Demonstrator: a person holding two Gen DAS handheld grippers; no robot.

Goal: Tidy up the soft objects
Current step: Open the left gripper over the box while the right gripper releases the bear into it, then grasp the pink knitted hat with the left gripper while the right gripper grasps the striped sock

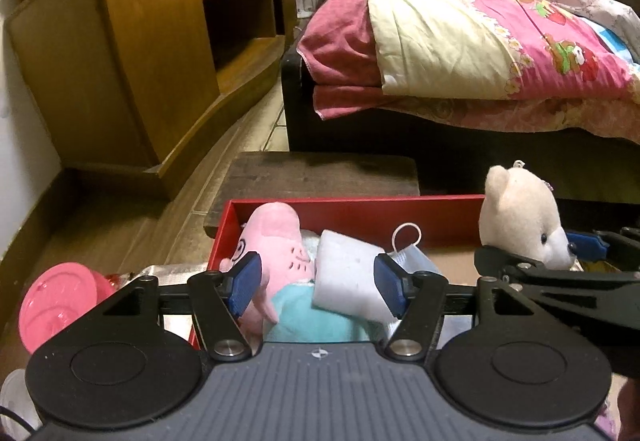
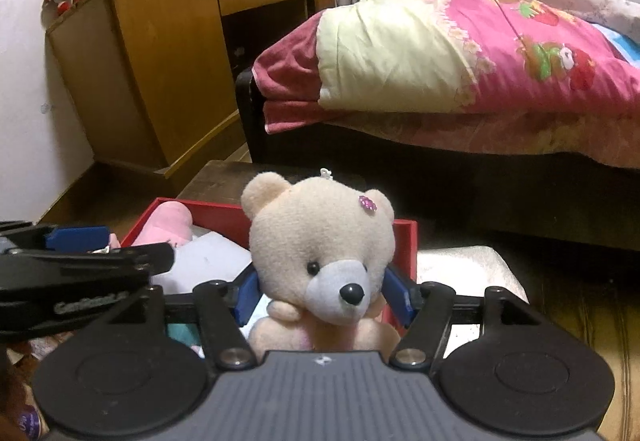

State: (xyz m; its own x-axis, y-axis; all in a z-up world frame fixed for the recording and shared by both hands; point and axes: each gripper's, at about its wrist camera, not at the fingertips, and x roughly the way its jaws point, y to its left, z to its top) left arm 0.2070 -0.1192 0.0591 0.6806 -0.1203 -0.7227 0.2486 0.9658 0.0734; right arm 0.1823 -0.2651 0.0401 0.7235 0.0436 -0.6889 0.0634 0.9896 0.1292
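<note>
A red box (image 1: 360,207) holds a pink pig plush (image 1: 276,241) in a teal outfit, a white soft block (image 1: 346,273) and a face mask (image 1: 412,255). My left gripper (image 1: 318,283) is open above the box, its blue pads either side of the pig and the white block, not pressing them. My right gripper (image 2: 322,295) is shut on a cream teddy bear (image 2: 320,241) with a purple flower on its head, held over the box's right end (image 2: 404,241). The bear also shows in the left wrist view (image 1: 520,217).
The box sits on a dark wooden stool (image 1: 320,173). A pink round lid (image 1: 60,305) lies to the left. A wooden cabinet (image 1: 132,53) stands at the left wall and a bed (image 1: 480,41) with a pink quilt fills the right.
</note>
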